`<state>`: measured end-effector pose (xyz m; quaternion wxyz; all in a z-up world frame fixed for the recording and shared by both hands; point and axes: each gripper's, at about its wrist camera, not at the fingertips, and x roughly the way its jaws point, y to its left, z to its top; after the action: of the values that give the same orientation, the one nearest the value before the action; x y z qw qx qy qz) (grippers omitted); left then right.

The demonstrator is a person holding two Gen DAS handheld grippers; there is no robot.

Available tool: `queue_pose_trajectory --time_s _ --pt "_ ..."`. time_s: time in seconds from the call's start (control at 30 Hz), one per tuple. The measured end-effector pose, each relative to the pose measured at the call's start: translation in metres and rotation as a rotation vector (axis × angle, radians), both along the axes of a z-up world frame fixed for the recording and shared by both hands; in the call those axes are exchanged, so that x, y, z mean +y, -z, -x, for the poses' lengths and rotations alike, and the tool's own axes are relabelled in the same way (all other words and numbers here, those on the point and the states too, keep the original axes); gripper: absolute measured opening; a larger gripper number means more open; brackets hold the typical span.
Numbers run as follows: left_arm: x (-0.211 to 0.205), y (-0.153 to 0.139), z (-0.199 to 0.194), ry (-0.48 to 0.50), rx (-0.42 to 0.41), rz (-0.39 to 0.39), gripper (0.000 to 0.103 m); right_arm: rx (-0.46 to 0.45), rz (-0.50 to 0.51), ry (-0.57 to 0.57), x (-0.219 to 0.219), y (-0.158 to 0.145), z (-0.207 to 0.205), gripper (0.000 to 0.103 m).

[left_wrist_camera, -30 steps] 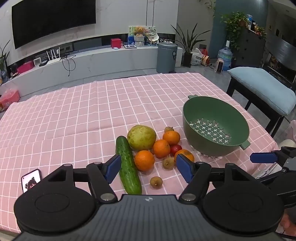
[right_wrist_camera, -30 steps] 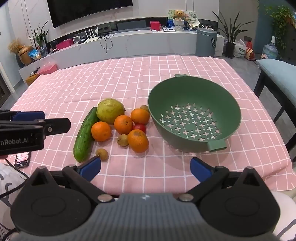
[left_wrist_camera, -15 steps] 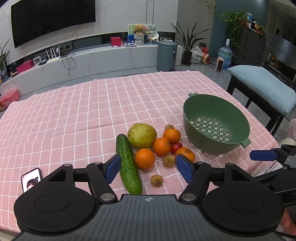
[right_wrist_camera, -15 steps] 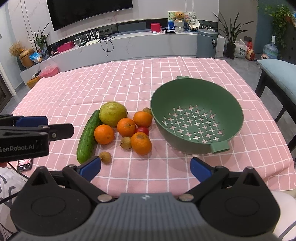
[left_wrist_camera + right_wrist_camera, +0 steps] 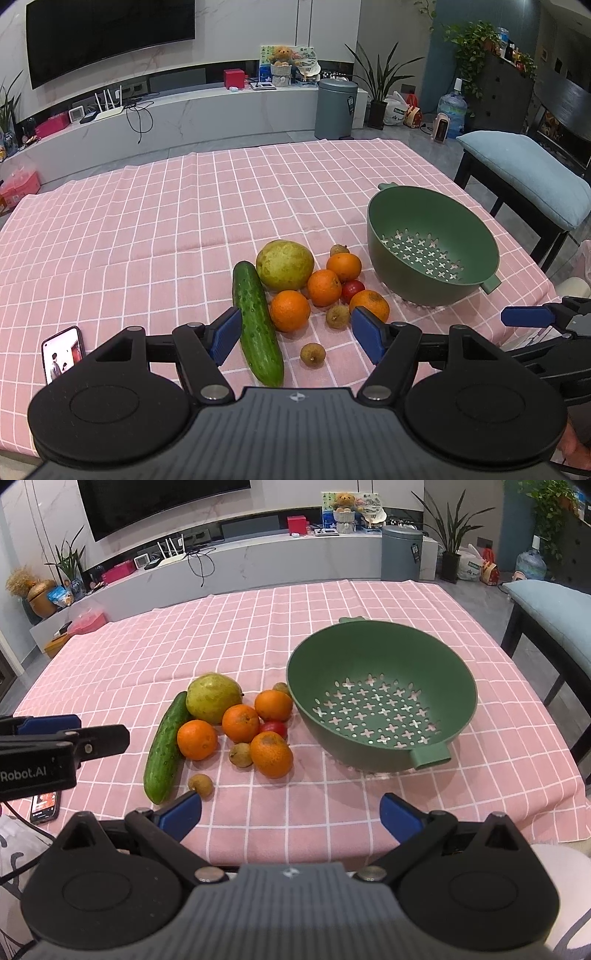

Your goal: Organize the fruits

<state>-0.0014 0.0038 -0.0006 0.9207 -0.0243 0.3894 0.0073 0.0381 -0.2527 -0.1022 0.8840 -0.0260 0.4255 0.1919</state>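
- Left gripper (image 5: pixel 295 334): jaws wide apart, holding nothing, above the bench's near edge.
- Right gripper (image 5: pixel 291 812): jaws apart, empty.
- Fruits: cucumber (image 5: pixel 256 319), pear (image 5: pixel 285 264), oranges (image 5: pixel 271 754) clustered near the bench's (image 5: pixel 147 221) near edge.
- Green colander (image 5: pixel 382 698): just right of them, empty.

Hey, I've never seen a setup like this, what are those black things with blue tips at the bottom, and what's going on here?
Those are two handheld grippers, one in each of a person's hands, each carrying a camera that looks along its blue fingers. One picture is from the left gripper, the other from the right gripper. Both are open and hold nothing. On the pink checked tablecloth lie a cucumber, a large green fruit, four oranges, a small red fruit, some small brown fruits and an empty green colander. A phone lies nearby.
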Motion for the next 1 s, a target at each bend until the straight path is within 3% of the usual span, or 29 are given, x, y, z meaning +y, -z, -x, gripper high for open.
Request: queue_pose_trajectory --time_s 1.0 --pt "0.0006 0.0004 0.0019 -0.011 0.008 0.017 0.08 -0.011 0.01 -0.002 0.0023 -0.0018 0.0014 0.099"
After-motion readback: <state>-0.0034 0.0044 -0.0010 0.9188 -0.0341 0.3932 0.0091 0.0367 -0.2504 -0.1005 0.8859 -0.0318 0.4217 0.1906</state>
